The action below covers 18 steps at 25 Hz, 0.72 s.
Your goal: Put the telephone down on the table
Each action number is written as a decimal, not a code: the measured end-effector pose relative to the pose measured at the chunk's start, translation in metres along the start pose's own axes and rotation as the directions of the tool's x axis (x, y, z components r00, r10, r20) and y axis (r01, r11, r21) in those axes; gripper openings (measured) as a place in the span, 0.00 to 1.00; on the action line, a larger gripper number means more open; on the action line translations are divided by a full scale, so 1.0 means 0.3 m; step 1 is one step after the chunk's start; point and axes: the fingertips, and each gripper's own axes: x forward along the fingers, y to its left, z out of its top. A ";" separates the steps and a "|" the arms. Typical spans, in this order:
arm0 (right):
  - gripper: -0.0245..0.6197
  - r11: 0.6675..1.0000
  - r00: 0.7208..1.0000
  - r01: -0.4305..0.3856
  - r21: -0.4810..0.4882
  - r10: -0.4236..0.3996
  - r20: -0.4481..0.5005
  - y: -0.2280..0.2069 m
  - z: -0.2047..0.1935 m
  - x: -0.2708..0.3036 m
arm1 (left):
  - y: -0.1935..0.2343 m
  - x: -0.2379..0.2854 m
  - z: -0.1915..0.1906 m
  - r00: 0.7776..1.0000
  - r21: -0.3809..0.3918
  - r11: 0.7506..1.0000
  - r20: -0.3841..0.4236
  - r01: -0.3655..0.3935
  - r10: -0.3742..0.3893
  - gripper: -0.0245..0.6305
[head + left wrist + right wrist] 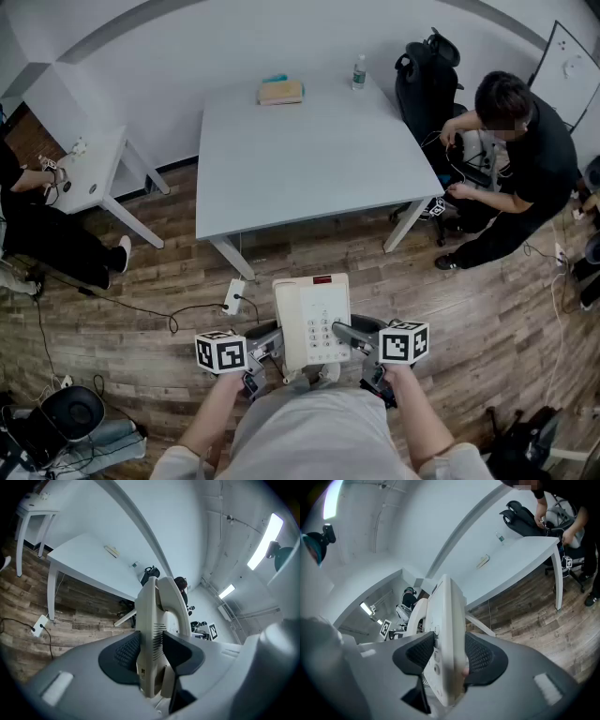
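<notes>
Step in hand: the carry. The telephone (312,319) is held in the air over the wood floor, close to the person's body and still short of the table (309,159), keypad up.

Left gripper (265,345) is clamped on the telephone's left edge, pads pressing either face. Right gripper (352,335) is clamped the same way on the right edge.

Next move, as I judge it: carry it forward over the table's near edge, lower it level with both grips matched, and release only once the base sits flat.

Around the table:
- tan block (280,92) and water bottle (358,72) at the far edge, well apart from the near half
- power strip (233,296) with cable on the floor just before the near-left leg, a trip risk when approaching
- person (525,159) bent over beside the right side
- black chair (427,80) at the far-right corner
</notes>
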 end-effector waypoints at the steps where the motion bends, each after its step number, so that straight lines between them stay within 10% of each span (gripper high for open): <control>1: 0.37 1.000 1.000 -0.001 0.001 0.001 0.001 -0.002 -0.001 -0.002 | -0.001 0.001 -0.001 1.000 0.001 1.000 -0.001 0.000 0.000 0.28; 18: 0.37 1.000 1.000 0.004 -0.002 -0.004 -0.015 -0.001 -0.008 0.004 | 0.008 -0.005 -0.015 1.000 -0.019 1.000 -0.001 -0.003 0.003 0.28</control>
